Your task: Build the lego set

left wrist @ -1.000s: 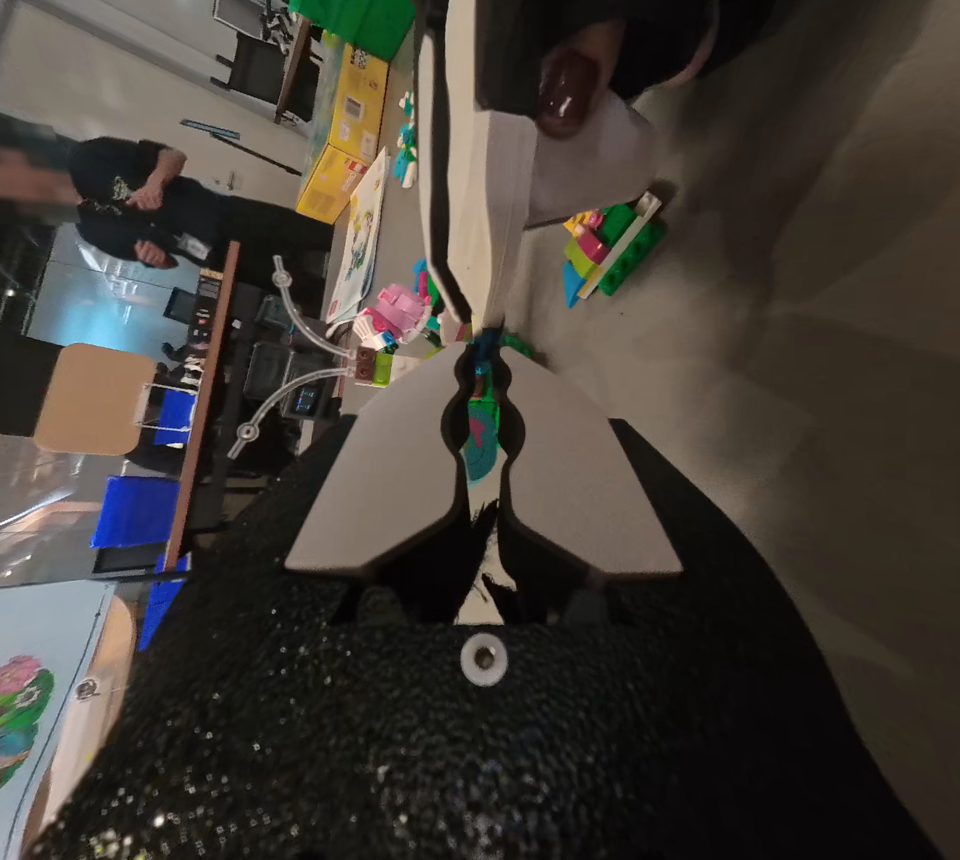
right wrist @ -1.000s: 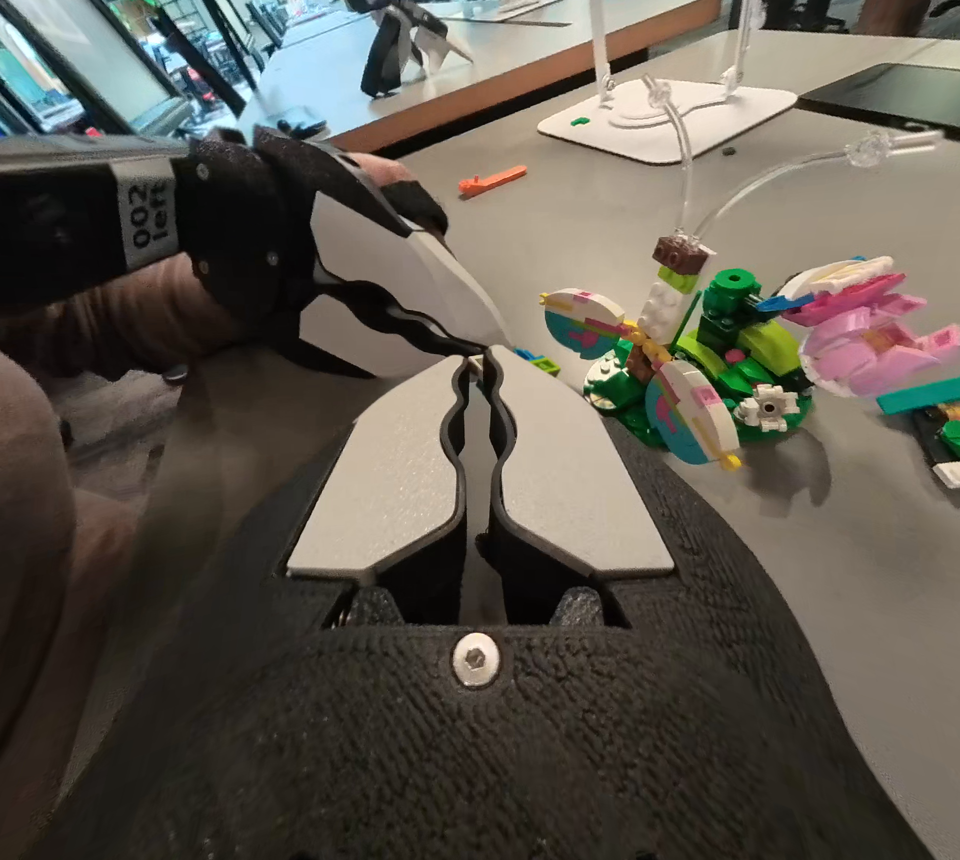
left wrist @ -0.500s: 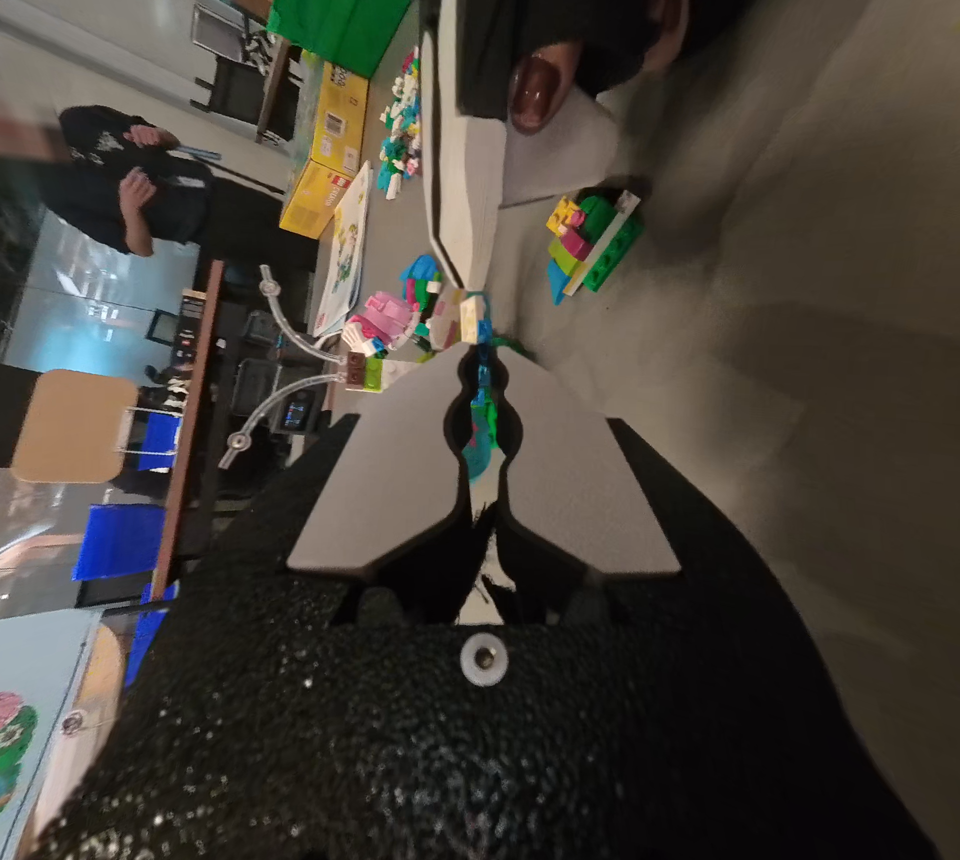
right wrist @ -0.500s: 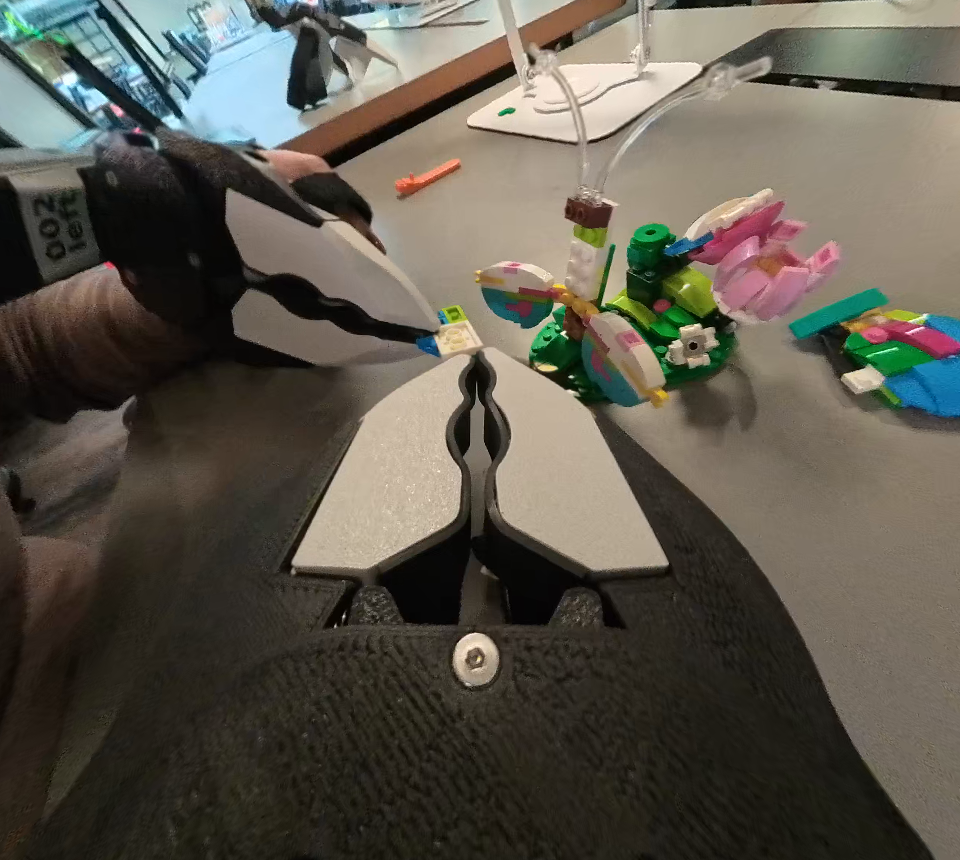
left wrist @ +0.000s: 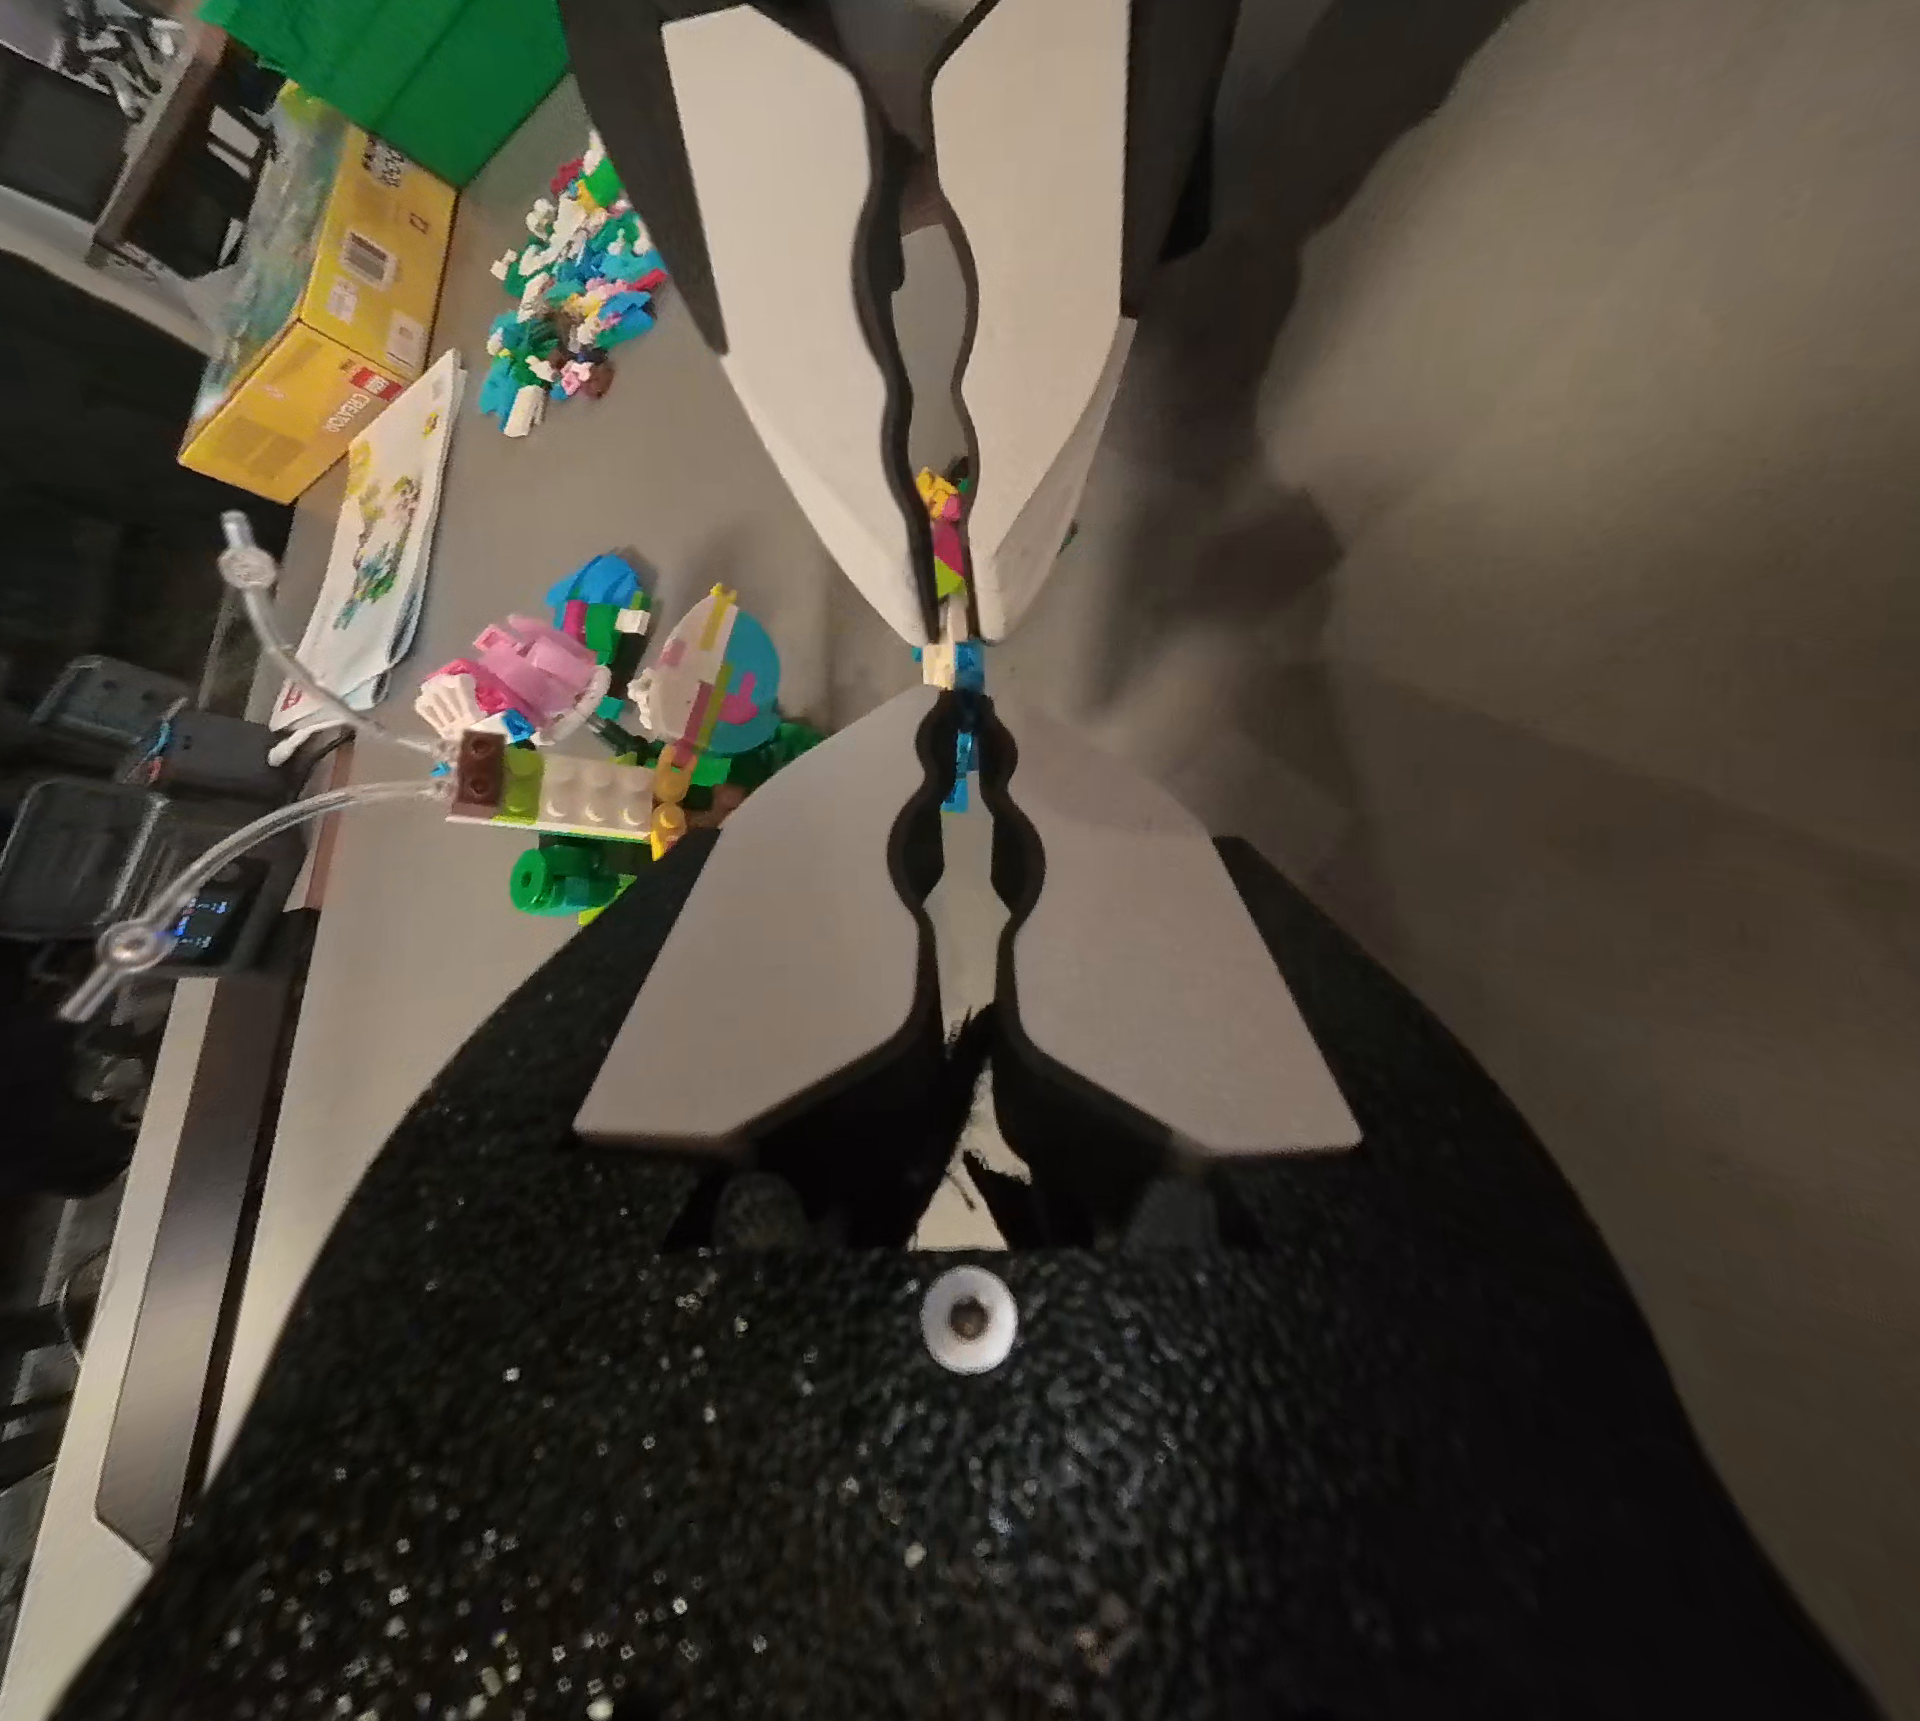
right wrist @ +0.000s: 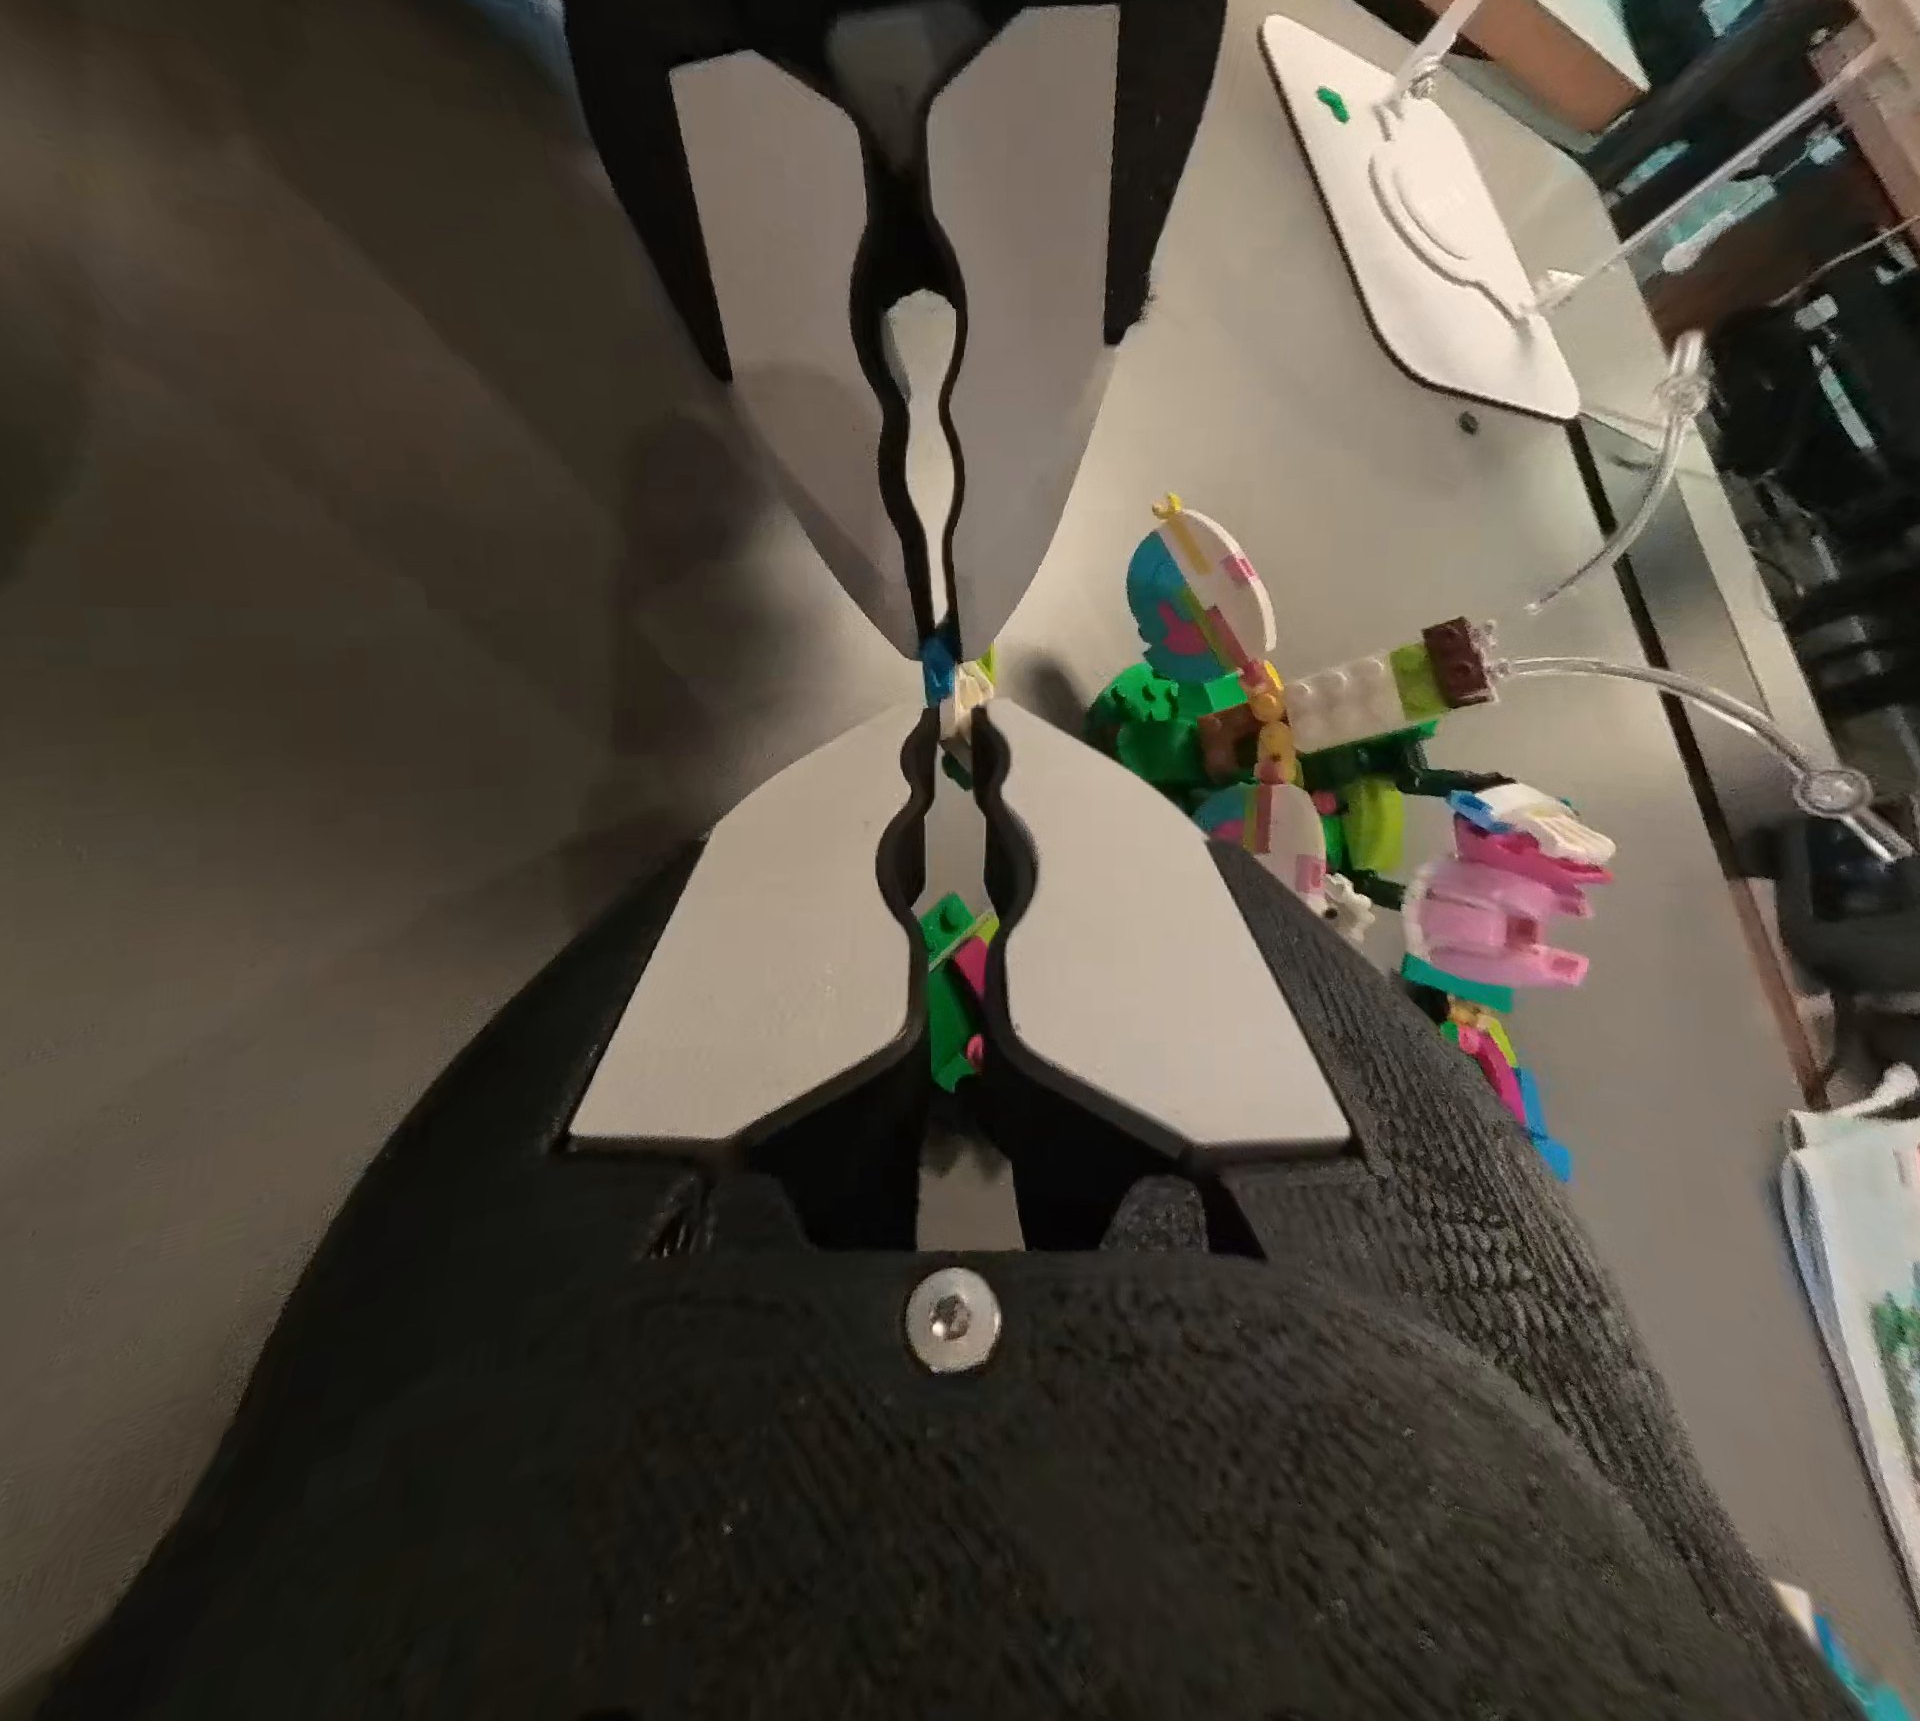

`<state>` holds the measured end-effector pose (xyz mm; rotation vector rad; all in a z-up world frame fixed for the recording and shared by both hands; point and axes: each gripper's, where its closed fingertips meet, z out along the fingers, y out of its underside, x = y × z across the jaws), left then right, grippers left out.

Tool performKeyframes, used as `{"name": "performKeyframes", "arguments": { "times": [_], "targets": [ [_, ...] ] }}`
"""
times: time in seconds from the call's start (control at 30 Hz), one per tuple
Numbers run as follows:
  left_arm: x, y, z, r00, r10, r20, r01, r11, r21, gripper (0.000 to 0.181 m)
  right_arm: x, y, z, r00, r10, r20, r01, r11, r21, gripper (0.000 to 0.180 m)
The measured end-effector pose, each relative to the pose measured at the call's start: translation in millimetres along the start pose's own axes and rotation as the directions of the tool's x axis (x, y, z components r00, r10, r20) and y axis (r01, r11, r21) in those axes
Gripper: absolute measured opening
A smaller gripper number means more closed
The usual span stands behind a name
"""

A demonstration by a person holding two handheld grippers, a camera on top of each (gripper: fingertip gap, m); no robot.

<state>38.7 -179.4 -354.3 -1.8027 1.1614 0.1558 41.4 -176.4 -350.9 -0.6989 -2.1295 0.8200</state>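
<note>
My left gripper [left wrist: 951,707] is shut on a small blue and white lego piece [left wrist: 954,665], holding it above the grey table [left wrist: 436,996]. My right gripper [right wrist: 948,715] faces it tip to tip, and its tips close on the white end of the same piece [right wrist: 966,686]. The left grips the blue end [right wrist: 938,658]. In the left wrist view the right gripper [left wrist: 948,632] comes in from above. In the right wrist view the left gripper [right wrist: 940,622] does the same. The lego model [right wrist: 1299,736], with a green base, round wings, a white column and a pink flower [right wrist: 1496,902], lies beside the grippers and also shows in the left wrist view [left wrist: 623,736].
A yellow box [left wrist: 312,321], an instruction booklet [left wrist: 390,528] and a pile of loose pieces [left wrist: 571,300] lie beyond the model. A white stand base [right wrist: 1423,217] with clear rods stands at the far right. A small green and pink build [right wrist: 951,975] shows through my right fingers' gap. It is some 12 centimetres from my right tips to the pink flower [right wrist: 1496,902]. Seen from the left wrist view [left wrist: 525,663] as well.
Both grippers have turned to face each other tip to tip. The right gripper's tips have come onto the small piece that the left holds.
</note>
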Motion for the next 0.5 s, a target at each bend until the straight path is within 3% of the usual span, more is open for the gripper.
{"name": "performKeyframes", "arguments": {
  "times": [0.23,0.5],
  "targets": [
    [-19.2,-2.9,-6.2,0.98,0.113,0.166,-0.111,0.994,-0.018,0.003,18.4,-5.9,-1.2,0.944,0.33,-0.003,-0.325,0.933,0.152,0.004],
    [-16.9,1.3,-2.4,0.943,0.269,0.196,-0.256,0.963,-0.087,0.004,16.8,-0.4,1.9,0.842,0.537,0.048,-0.536,0.824,0.183,0.003]
  ]
}}
